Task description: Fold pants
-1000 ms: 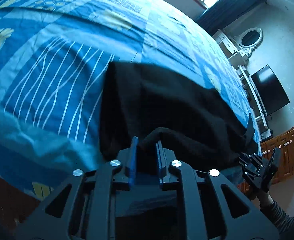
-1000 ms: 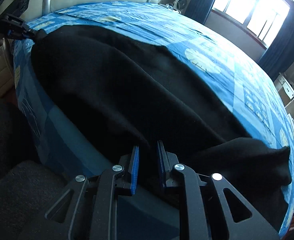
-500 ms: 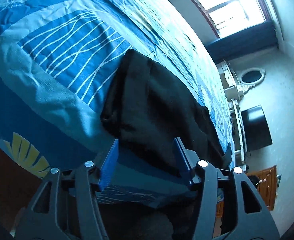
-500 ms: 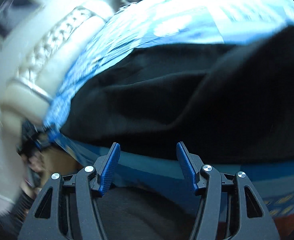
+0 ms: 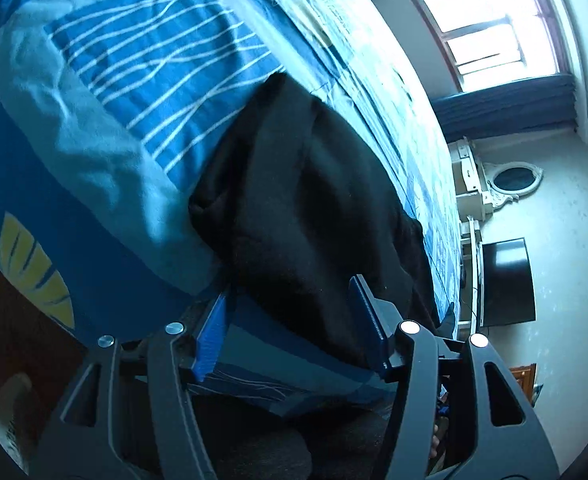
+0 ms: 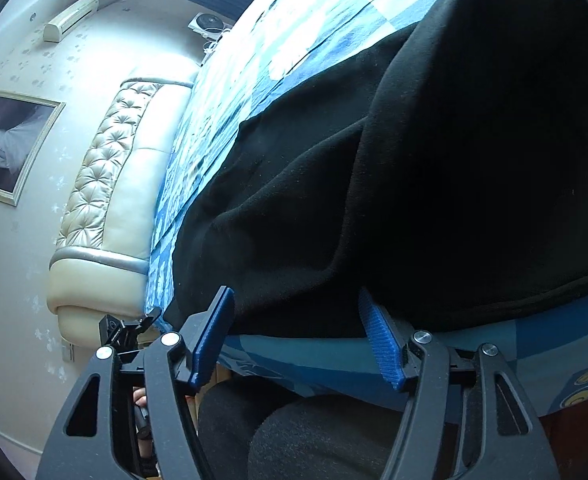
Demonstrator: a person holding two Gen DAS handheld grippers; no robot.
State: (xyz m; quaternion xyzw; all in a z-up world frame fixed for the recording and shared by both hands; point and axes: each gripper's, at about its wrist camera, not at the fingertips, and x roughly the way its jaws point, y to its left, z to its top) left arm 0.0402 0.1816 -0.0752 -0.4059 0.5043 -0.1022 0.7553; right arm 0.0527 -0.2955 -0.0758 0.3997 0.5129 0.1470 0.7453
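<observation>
Both grippers — left and right — have just been opening, jaws apart, gripping nothing; pants lie ahead along the bed's near edge, stretching between them.

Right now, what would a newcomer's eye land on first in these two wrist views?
The black pants dominate, lying folded along the near edge of the bed with its blue patterned cover. Next come the blue pads: the left tool and the right tool both stand open at the cloth's near edge, having just been opening. The bright window glares top right in the left view.
</observation>
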